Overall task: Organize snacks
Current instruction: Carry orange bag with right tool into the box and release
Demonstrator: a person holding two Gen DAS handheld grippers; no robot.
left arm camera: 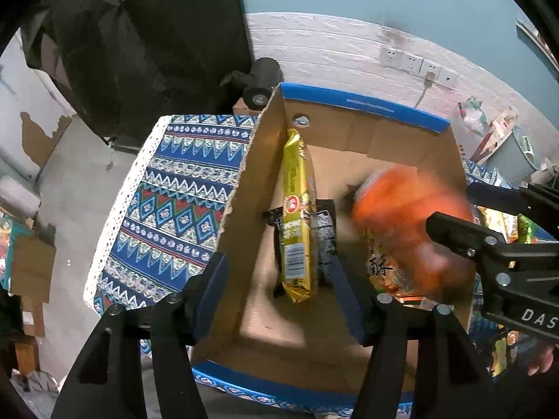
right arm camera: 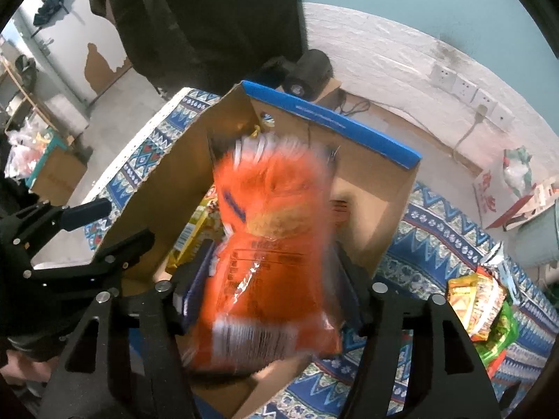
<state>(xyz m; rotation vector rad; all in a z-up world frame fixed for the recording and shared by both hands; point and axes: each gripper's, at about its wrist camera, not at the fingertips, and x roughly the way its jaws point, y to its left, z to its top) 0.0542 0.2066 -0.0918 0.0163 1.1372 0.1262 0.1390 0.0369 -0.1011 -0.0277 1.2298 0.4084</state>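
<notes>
An open cardboard box [left arm camera: 244,188] with blue rims stands on a patterned blue tablecloth. Inside lie a yellow snack pack [left arm camera: 297,216] over a black pack [left arm camera: 325,234]. An orange snack bag [left arm camera: 408,223], blurred by motion, is over the box's right side. In the right wrist view the orange bag [right arm camera: 269,255] sits between my right gripper's [right arm camera: 269,279] blue pads, and the jaws stand wide around it; I cannot tell whether they touch it. My left gripper [left arm camera: 279,293] is open and empty, straddling the box's left wall. The box [right arm camera: 370,202] also shows there.
More snack packs [right arm camera: 478,307] lie on the tablecloth [right arm camera: 436,230] right of the box. A black cylinder [left arm camera: 262,80] stands behind the box. A white wall with sockets [left arm camera: 415,59] is at the back. Cardboard boxes sit on the floor at left [left arm camera: 31,265].
</notes>
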